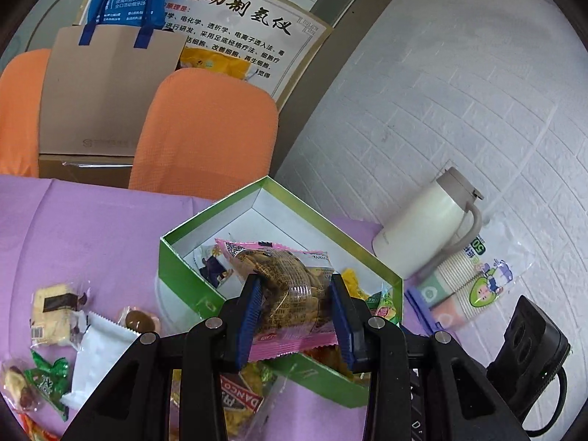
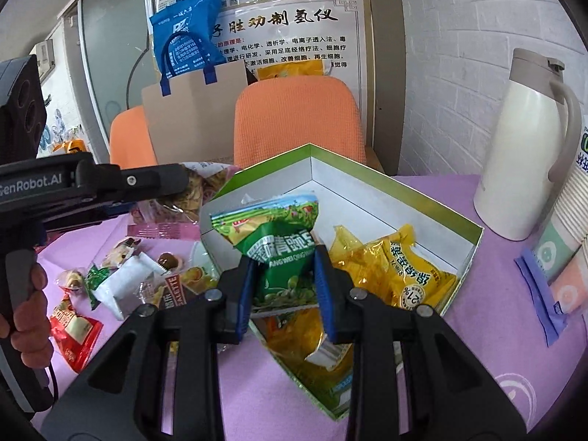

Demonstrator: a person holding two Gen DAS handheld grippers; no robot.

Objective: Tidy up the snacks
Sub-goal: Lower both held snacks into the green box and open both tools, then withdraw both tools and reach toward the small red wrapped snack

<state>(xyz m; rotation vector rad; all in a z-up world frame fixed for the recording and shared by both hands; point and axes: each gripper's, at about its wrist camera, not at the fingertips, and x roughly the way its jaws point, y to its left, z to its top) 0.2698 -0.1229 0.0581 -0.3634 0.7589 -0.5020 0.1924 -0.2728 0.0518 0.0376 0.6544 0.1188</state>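
A table with a purple cloth point(image 2: 459, 330) carries an open green box point(image 2: 474, 246), a cream jug point(image 2: 522, 154) beside a pack of paper cups point(image 2: 566, 242), and loose wrapped snacks point(image 1: 73, 330) scattered left of the box

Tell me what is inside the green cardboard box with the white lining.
Inside the green cardboard box: a yellow snack bag, more yellow packets nearer the camera, and a small dark-printed packet. The held green pea bag hides the floor beneath it.

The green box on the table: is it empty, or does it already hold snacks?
Not empty. The open green box holds a yellow snack bag, and more yellow packets lie near its front corner.
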